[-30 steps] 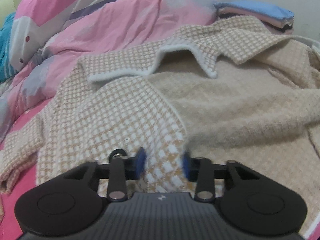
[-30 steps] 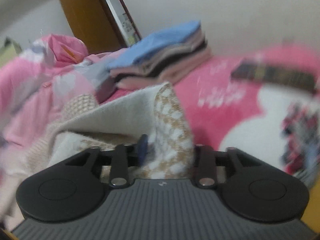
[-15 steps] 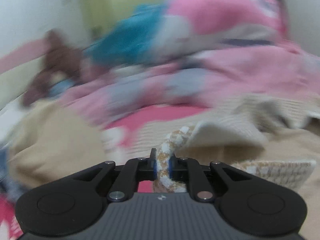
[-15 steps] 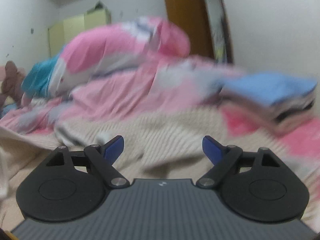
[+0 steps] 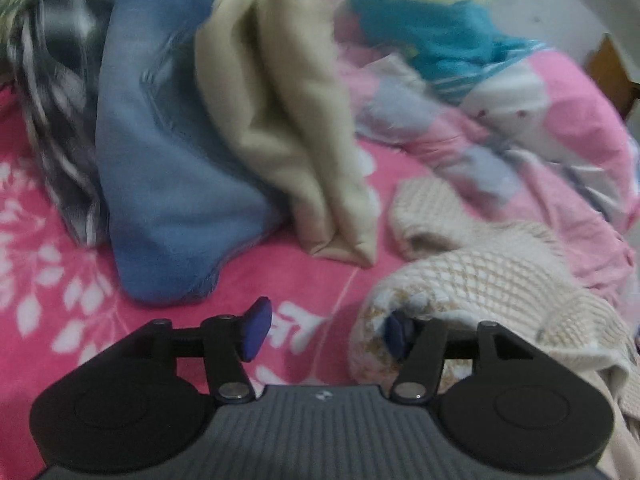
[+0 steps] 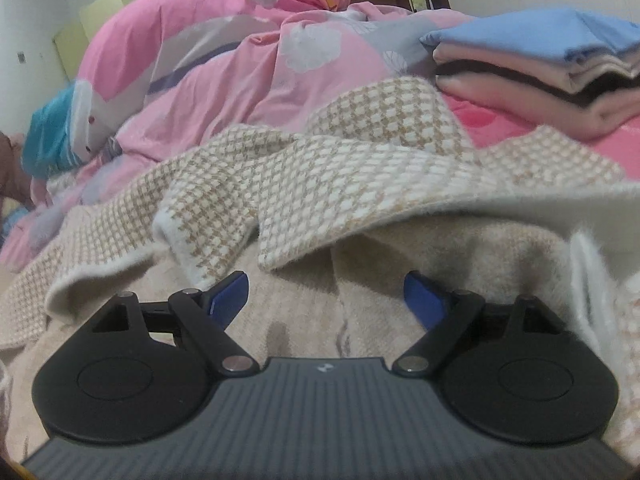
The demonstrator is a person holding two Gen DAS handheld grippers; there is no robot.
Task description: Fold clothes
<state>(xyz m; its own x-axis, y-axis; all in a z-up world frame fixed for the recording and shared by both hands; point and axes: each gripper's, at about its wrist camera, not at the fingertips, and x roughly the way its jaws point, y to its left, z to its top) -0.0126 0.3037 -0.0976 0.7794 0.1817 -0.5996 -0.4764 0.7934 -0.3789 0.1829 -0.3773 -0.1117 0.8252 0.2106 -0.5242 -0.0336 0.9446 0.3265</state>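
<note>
Garment, beige-and-white houndstooth knit (image 6: 360, 184), spreads across centre of right wrist view, plain beige lining exposed below. Right gripper (image 6: 326, 300) over lining, jaws wide apart, empty. Left gripper (image 5: 324, 330) jaws apart; right pad (image 5: 394, 330) tucked against bunched knit at lower right. Folded stack (image 6: 560, 76) upper right. Blue cloth (image 5: 168, 168), beige cloth (image 5: 288, 128) upper left on pink sheet (image 5: 60, 300).

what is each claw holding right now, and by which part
Nothing. The left claw is open beside the checked sweater, which drapes over one finger. The right claw is open above it.
</note>
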